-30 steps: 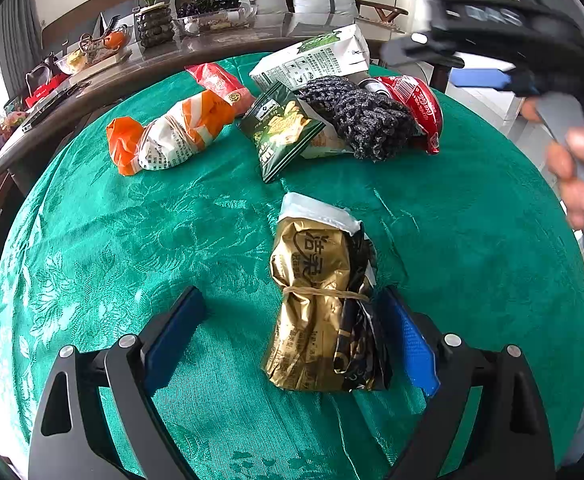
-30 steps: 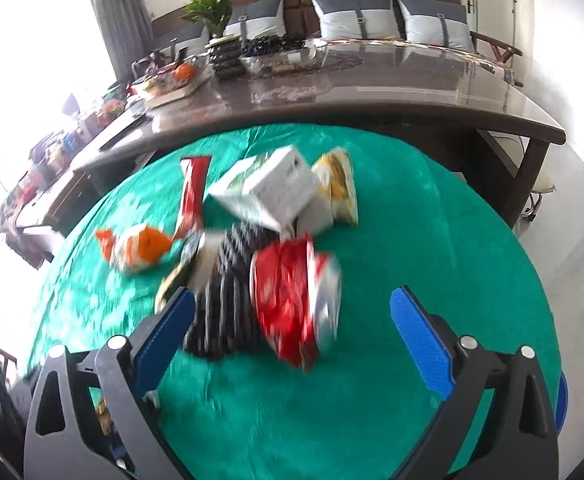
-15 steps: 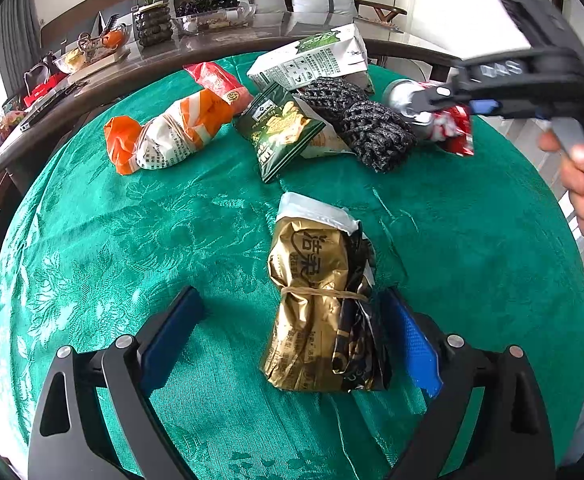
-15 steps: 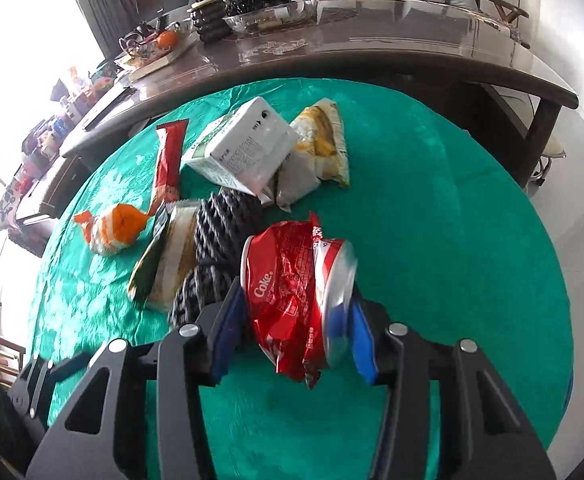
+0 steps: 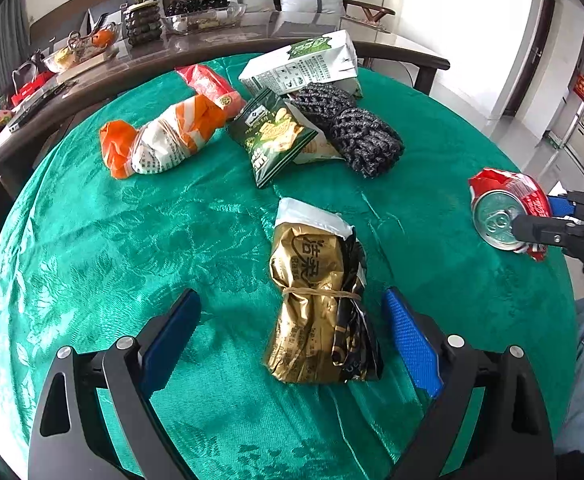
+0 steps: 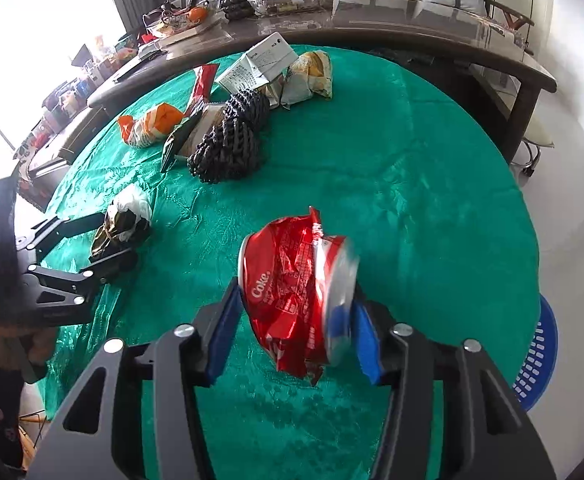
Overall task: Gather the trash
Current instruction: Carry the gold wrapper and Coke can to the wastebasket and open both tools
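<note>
Both views wrist-mounted, angled steeply down, close over table (image 5: 92,240). Left faces gold packet (image 5: 316,304); right faces can (image 6: 296,292). Shared: table, can, packet, trash pile.

Blurred along its silver end: crushed red can (image 6: 298,284). Cut off by the lower right edge: blue basket (image 6: 538,356). Too small to read: print on white carton (image 5: 304,66). Partly hidden behind carton: yellow bag (image 6: 312,74).

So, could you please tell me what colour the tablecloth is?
The tablecloth is green with a leafy woven pattern, clearest in the left wrist view.
</note>
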Available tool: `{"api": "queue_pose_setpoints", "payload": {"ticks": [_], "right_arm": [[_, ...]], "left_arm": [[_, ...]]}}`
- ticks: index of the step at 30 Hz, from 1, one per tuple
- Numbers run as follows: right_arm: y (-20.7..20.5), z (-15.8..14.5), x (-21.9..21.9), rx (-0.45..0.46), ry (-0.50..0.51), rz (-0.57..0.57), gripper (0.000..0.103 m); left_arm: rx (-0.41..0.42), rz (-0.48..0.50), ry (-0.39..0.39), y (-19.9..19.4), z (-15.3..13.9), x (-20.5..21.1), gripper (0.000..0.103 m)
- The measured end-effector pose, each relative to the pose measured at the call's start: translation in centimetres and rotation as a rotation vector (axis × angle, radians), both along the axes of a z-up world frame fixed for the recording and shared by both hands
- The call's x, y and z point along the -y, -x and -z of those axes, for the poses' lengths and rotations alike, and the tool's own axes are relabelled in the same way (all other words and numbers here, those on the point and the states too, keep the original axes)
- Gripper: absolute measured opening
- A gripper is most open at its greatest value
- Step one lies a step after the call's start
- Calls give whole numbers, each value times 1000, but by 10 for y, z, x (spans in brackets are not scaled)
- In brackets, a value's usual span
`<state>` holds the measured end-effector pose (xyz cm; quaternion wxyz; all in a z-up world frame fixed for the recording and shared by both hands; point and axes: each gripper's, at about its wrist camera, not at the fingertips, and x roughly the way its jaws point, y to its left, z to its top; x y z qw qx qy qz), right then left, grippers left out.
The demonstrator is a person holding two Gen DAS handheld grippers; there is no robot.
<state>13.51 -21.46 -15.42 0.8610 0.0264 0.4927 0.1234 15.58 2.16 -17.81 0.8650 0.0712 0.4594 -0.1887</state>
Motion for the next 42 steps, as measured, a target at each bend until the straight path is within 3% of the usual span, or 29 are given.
{"api": "queue_pose_setpoints", "payload": {"ticks": [2, 9, 12, 14, 17, 27, 30, 35, 42], "right_arm": [[-3, 0, -3, 5, 11, 7, 65], [-6, 3, -6, 9, 54, 38, 65], [-2, 1, -3, 18, 50, 48, 48], [1, -3, 0, 30, 37, 52, 47], [6, -12, 9, 52, 3, 53, 47], [21, -33, 45, 71, -95, 65, 46], [29, -41, 82, 81, -122, 122, 46], [43, -47, 155, 96, -83, 250, 46], [60, -20, 263, 27, -84, 442, 46]], "left_arm": [[-3, 11, -8, -1, -3, -2, 91], [-30, 13, -21, -7, -3, 4, 87], [-46, 25, -65, -8, -1, 15, 63], [-50, 34, -61, -5, -2, 17, 43], [-46, 29, -47, 1, -7, 19, 38], [-39, 94, 109, 20, -46, 58, 34], [-52, 131, 147, 22, -54, 86, 34], [-67, 224, 175, 25, -63, 153, 34], [-102, 374, 180, 33, -65, 265, 34]]}}
